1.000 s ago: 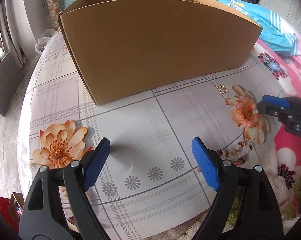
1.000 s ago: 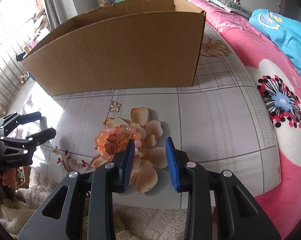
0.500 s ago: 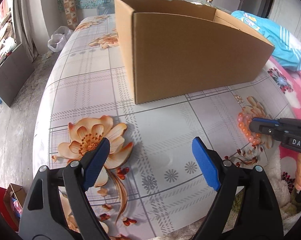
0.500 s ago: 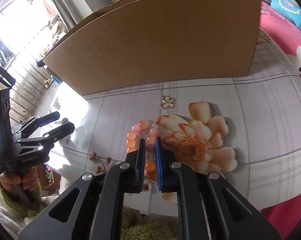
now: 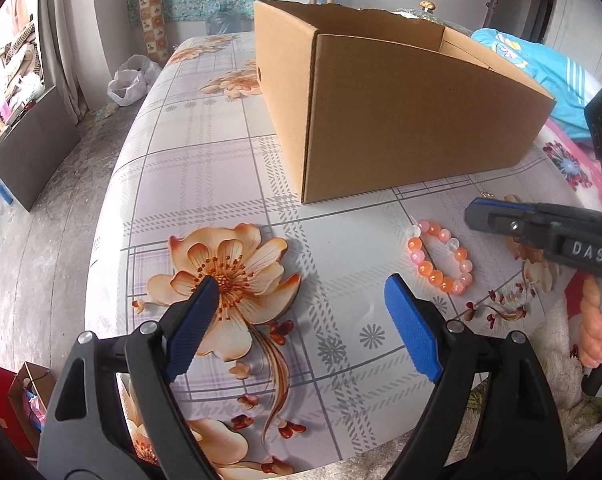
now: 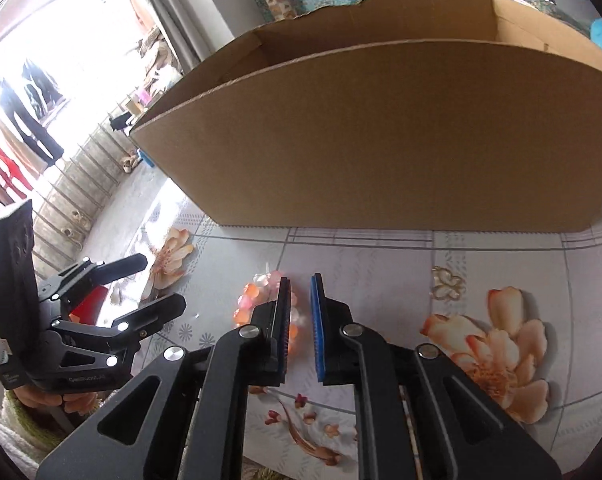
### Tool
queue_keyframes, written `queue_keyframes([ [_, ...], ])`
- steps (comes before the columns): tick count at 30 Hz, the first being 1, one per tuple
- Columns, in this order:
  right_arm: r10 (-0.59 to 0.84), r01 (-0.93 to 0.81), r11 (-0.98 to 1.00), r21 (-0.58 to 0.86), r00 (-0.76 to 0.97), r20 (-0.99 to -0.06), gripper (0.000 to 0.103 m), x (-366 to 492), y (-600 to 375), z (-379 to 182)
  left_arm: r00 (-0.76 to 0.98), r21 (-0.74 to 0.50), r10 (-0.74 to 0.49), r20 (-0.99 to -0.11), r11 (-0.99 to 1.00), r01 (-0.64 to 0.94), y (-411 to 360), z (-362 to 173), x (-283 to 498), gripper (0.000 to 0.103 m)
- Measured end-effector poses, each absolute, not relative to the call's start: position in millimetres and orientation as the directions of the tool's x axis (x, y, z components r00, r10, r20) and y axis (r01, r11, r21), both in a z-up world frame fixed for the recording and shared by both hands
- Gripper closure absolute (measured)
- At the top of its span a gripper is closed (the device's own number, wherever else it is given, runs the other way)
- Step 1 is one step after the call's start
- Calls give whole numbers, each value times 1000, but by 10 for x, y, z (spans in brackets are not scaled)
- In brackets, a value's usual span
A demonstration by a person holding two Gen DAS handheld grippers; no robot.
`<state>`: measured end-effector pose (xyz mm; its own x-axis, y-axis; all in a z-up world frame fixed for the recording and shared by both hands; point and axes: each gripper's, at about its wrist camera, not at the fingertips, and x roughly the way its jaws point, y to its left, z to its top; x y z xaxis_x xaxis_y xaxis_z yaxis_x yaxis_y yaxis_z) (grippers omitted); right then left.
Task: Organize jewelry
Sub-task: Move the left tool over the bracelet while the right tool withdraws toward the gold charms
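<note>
A bracelet [image 5: 441,258] of orange, pink and clear beads lies flat on the flowered tablecloth [image 5: 221,168], in front of the open cardboard box [image 5: 401,120]. My right gripper [image 5: 471,216] comes in from the right, jaws nearly together, its tips just by the bracelet's far right side; no bead shows between them. In the right wrist view the bracelet [image 6: 249,300] sits left of and behind the gripper's [image 6: 300,284] fingers. A small gold trinket [image 6: 447,282] lies right of them, before the box [image 6: 381,140]. My left gripper [image 5: 301,300] hangs open over a printed flower, holding nothing.
The table's rounded edge drops to a bare floor at left, with a white plastic bag [image 5: 129,84] there. A bed with a pink blanket [image 5: 569,160] and a blue garment [image 5: 541,68] lies right of the table. A person's hand [image 5: 597,344] holds the right gripper's handle.
The right gripper's jaws closed over the bracelet and travelled left; the bracelet now lies left of the printed flower it lay on. The left gripper swung left, still open.
</note>
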<state>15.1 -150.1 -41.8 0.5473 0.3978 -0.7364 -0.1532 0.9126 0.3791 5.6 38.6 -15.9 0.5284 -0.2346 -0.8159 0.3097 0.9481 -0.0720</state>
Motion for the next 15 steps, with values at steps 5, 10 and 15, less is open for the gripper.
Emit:
queue_keyframes([
  [5, 273, 3, 942, 337, 579, -768, 77, -20, -2030, -372, 524, -84, -273, -807, 931, 355, 205, -145, 58, 22],
  [10, 86, 138, 972, 193, 553, -829, 65, -126, -2251, -495, 517, -48, -263, -814, 919, 392, 1, -182, 63, 19],
  [15, -8, 133, 988, 80, 560, -829, 46, -150, -2260, -517, 505, 8, -216, -835, 915, 404, -107, -310, 44, 18],
])
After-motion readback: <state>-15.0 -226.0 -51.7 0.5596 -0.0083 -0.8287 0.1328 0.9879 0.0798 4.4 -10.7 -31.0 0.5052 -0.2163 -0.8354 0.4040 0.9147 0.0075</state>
